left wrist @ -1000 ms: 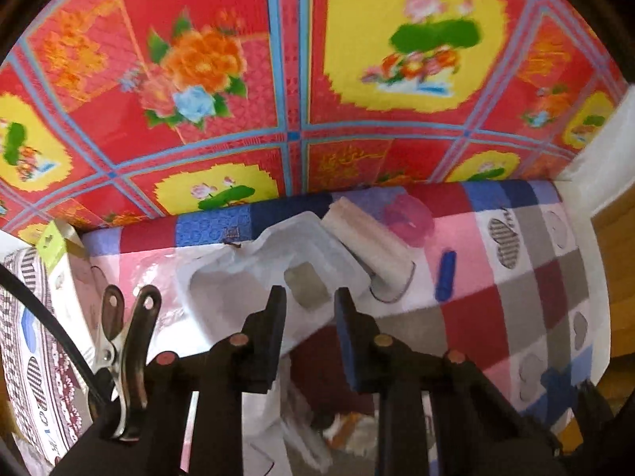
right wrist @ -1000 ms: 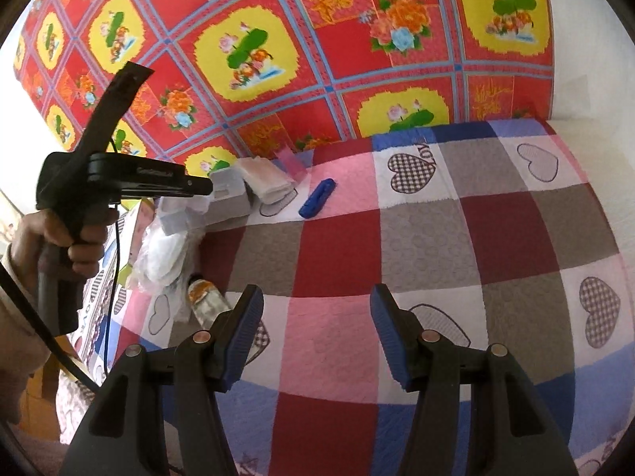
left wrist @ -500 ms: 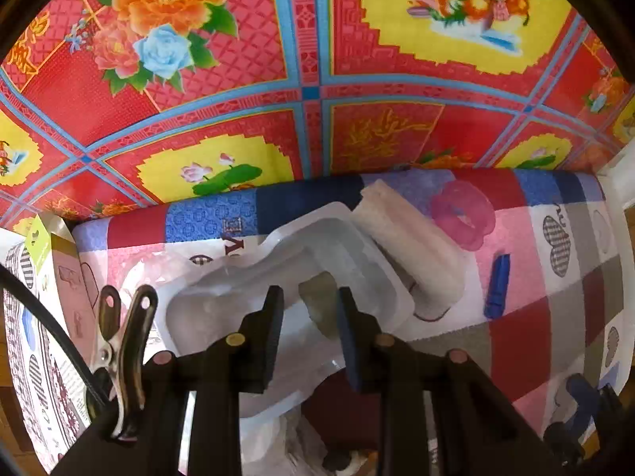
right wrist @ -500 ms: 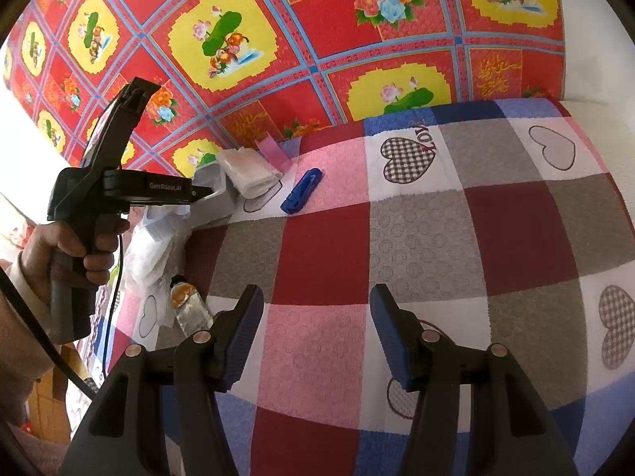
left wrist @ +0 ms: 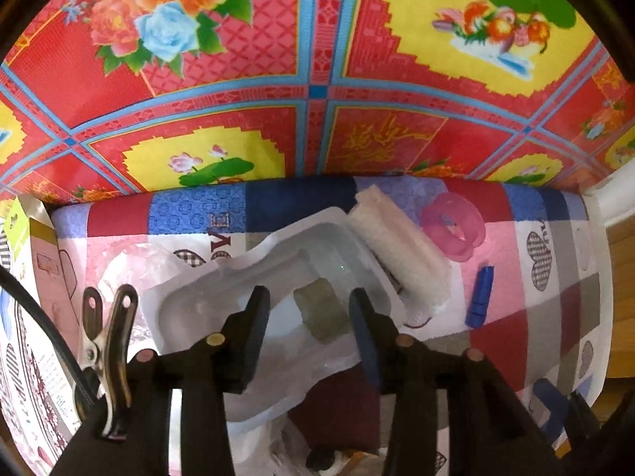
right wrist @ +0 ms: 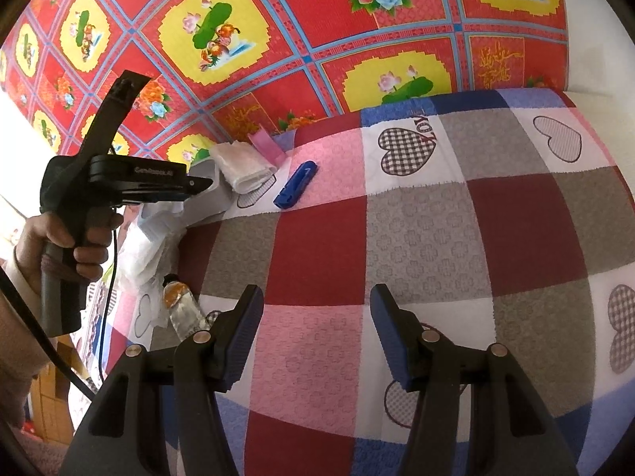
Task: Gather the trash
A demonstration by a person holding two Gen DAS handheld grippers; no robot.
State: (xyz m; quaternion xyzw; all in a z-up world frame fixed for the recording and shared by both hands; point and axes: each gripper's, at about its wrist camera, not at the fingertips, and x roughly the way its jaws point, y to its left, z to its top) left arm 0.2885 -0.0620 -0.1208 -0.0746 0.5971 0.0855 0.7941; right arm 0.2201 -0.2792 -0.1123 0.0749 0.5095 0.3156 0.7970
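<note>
Since the earlier frame my left claw [left wrist: 309,313] had dropped closer to the clear plastic tray [left wrist: 278,277] by the bed's far edge [left wrist: 301,194], its jaws just opening to a middling gap, nothing pressed between them. A jaw could catch the flimsy rim and shove the tray aside. From the right wrist, my right claw [right wrist: 317,333] hung wide and empty over the quilt [right wrist: 420,238], barely shifted; the blue clip [right wrist: 295,184] lay near that far edge.

Bed w/ quilted patchwork cover [right wrist: 416,238] in red, grey, pink & white squares, checked hearts stitched on. Behind it, glossy red floral wall sheet [left wrist: 317,59] w/ yellow panels & blue grid lines. Plain white wall [right wrist: 587,39] at right, daylit.
</note>
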